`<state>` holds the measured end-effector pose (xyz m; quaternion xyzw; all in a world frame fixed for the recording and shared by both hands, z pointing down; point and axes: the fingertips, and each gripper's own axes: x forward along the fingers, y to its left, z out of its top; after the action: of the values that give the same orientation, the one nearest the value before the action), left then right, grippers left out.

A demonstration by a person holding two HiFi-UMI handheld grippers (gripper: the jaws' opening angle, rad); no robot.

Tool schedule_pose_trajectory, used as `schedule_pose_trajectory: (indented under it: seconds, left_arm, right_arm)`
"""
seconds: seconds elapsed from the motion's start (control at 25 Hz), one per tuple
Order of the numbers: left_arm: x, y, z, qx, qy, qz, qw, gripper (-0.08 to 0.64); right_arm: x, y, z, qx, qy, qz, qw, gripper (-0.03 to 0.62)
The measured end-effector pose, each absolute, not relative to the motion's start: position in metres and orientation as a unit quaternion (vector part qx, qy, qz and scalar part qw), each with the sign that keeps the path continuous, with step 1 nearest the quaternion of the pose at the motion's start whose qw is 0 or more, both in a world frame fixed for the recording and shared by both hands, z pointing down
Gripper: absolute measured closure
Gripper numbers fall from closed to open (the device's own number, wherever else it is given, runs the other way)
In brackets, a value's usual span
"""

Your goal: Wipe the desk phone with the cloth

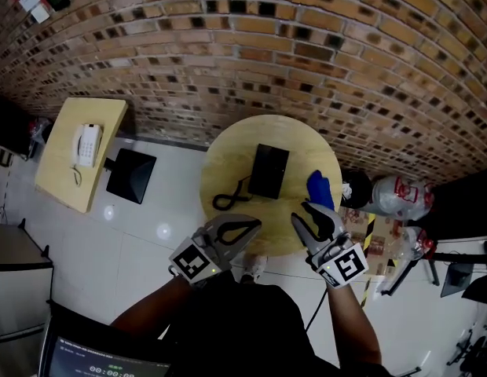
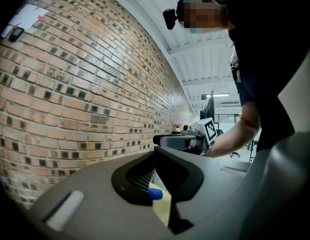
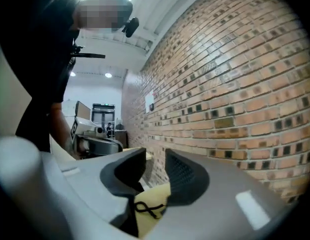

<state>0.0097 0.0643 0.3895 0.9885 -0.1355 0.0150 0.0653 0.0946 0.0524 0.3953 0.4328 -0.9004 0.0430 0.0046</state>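
Black rectangular desk phone (image 1: 269, 171) lies at the centre of the round wooden table (image 1: 228, 151), its dark cord (image 1: 228, 200) looped to its left. The crumpled blue cloth (image 1: 320, 188) lies just right of the phone, apart from it. The grey right gripper (image 1: 302, 213) is near the cloth, jaws apart and empty. The grey left gripper (image 1: 255, 227) has its jaws together on nothing.

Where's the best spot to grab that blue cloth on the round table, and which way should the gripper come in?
Probably the near end of the blue cloth, from above with the right gripper, whose open jaws hover just short of it. It looks bunched up, so there's a fold to pinch, and the phone sits close on its left.
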Motion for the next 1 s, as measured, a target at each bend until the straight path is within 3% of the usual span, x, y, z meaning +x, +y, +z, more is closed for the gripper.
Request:
schedule_pose_trajectory:
  seconds: [0.24,1.0]
  left_arm:
    - [0.012,0.097,0.382,0.991,-0.117,0.005,0.066,0.571]
    - [0.021,0.121,0.381,0.992,-0.100,0.006,0.074,0.572]
  right_arm:
    - [0.069,0.102,0.400,0.398,-0.914,0.078,-0.013,0.591]
    - [0.039,0.133,0.389,0.385,-0.917,0.103,-0.020,0.592]
